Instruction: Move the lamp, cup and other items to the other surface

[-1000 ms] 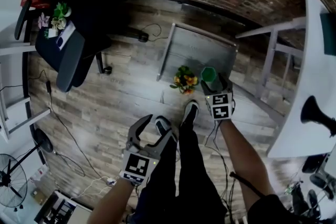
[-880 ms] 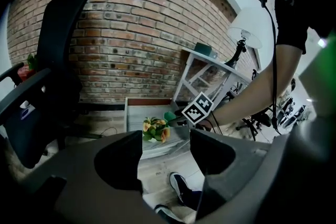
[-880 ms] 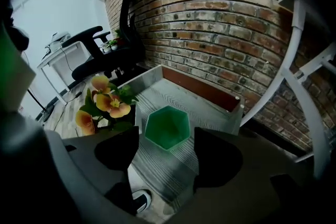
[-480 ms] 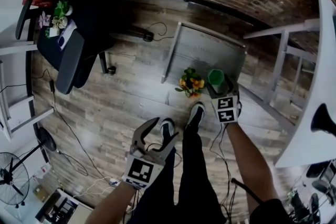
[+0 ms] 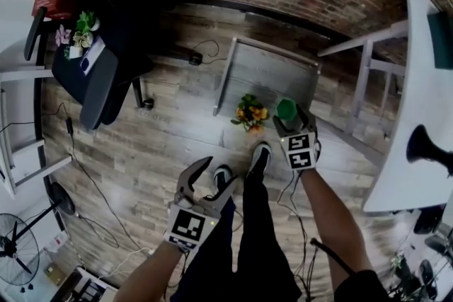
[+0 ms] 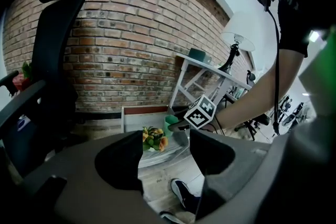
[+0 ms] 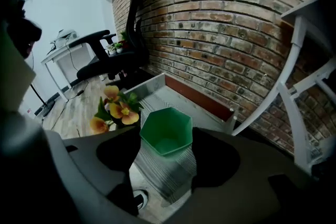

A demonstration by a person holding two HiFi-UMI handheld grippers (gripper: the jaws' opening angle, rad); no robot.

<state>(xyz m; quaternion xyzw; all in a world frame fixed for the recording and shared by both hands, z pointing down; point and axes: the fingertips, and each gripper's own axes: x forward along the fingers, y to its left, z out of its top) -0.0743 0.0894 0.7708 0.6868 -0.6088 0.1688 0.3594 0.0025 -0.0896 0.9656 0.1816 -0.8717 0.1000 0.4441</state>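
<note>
**Head view, read left to right.** At ten o'clock a black office chair stood on the wood floor.

At seven o'clock you held your left gripper above your shoes. Its jaws were wide apart, with nothing between them.

Just above centre, toward twelve o'clock, a bunch of orange and yellow flowers sat at the near edge of a low grey tray table.

Immediately to the right of the flowers, your right gripper was clamped on the green cup. Its jaws had just been closing, and the cup sat upright between the pads, by the tray table's near right corner.

At three o'clock ran the white table. In the left gripper view the lamp, with its white shade, stood on that table.
</note>
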